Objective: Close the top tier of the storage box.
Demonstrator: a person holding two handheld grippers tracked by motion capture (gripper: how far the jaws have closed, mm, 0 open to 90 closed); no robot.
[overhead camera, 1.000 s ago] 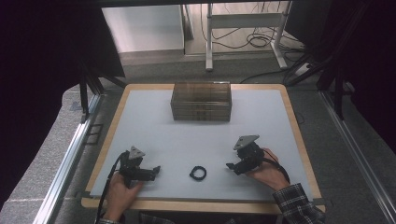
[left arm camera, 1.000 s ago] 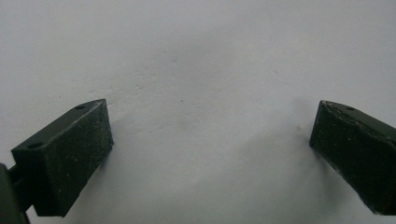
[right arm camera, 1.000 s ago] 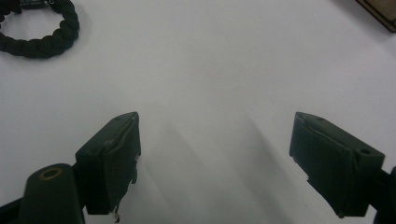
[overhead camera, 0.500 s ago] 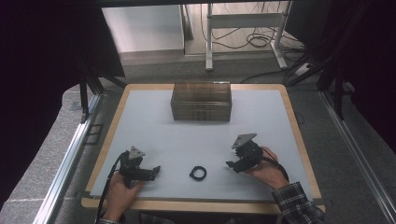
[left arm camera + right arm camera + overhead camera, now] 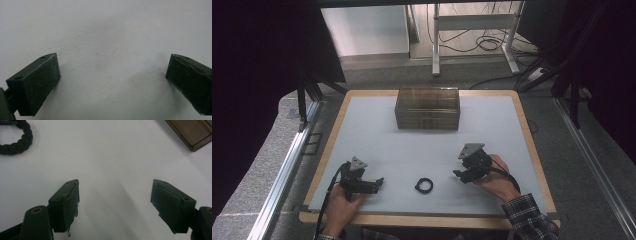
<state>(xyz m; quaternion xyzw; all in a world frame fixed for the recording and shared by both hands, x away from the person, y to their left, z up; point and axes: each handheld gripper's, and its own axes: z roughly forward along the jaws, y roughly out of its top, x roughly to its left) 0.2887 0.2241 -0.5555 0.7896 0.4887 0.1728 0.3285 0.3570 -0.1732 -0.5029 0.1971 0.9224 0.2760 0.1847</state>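
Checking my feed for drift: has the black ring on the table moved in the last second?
No. The ring lies at the same spot on the table, equally far in front of the clear box as before, between both grippers.

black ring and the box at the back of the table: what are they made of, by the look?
Black ring: probably braided cord or a fabric band, matte; the right gripper view shows a lumpy, knotted surface. Could be rubber beads, hard to tell.
Box: looks like smoke-tinted clear plastic, glossy; the mat shows through its walls and its edges catch light.
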